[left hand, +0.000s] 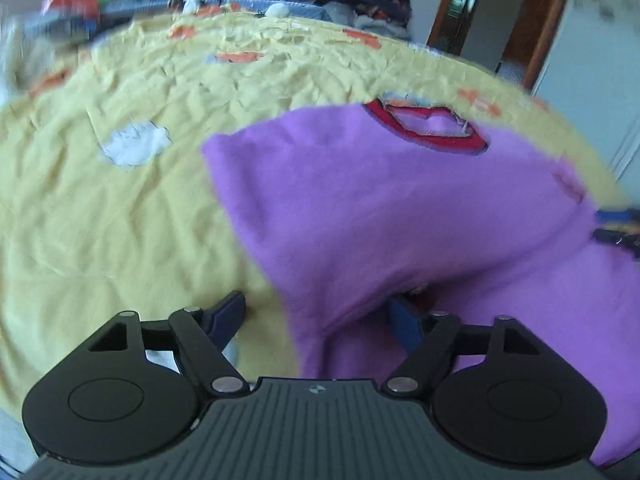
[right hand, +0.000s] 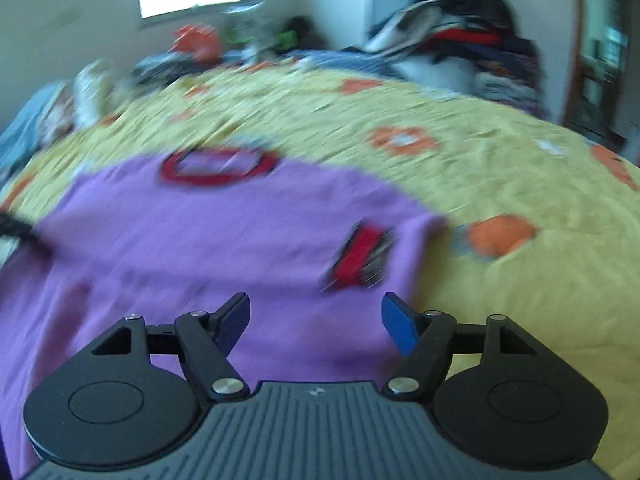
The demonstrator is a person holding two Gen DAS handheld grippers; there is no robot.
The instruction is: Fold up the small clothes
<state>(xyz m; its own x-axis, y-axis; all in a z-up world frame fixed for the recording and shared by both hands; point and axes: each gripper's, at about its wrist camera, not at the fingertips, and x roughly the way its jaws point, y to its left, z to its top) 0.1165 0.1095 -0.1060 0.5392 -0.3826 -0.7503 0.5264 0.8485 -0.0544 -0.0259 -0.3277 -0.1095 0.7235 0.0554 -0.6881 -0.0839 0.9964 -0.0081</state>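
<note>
I have a purple shirt spread on a bed under a yellow bedspread printed with orange and white patches. Its red-trimmed neck opening lies at the far end, away from me.

My left gripper stands wide. One dark finger is over bare bedspread just beside the shirt's edge; the other blue finger is partly tucked under a raised fold of purple cloth. The fold drapes across the gap, but the pads do not press on it.

My right gripper also stands wide, with both fingers apart and nothing pinched between them. It hangs over the near part of the shirt, whose red and dark sleeve trim shows just beyond the blue finger. The shirt's right edge falls near that finger, with bedspread beyond it.

A pile of clothes is heaped at the far side of the bed, well apart from the shirt. Both views are blurred.
</note>
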